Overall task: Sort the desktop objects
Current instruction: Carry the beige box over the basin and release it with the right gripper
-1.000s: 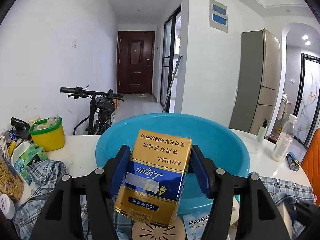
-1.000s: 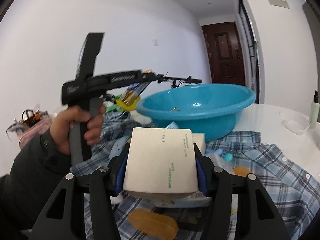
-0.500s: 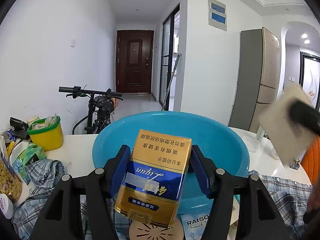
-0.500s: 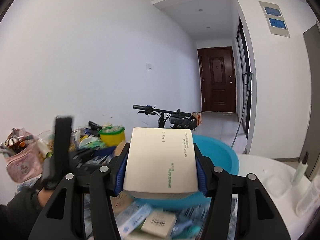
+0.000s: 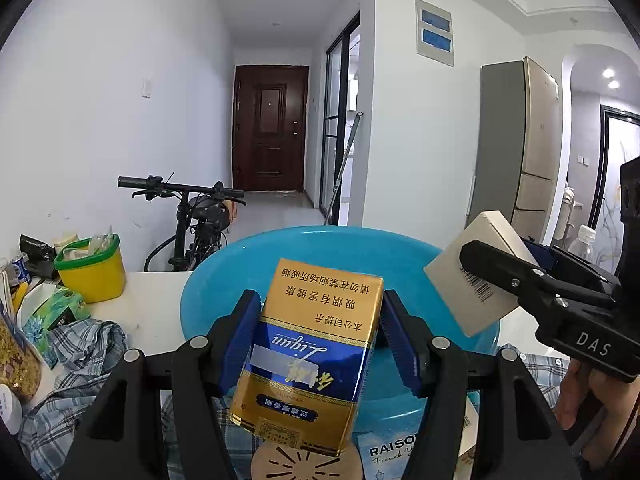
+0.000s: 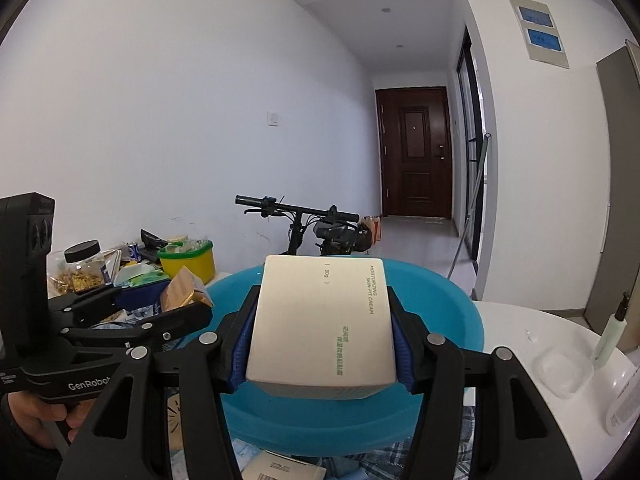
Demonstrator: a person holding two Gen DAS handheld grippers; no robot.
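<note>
Over the near rim of the basin [image 5: 208, 280], the left gripper [image 5: 318, 344] is clenching a gold pack [image 5: 308, 356] and the right gripper [image 6: 322, 332] is gripping a cream box [image 6: 324, 320]. Both are crowding the same opening, risking a knock between them; the basin's far side is offering open room.
</note>
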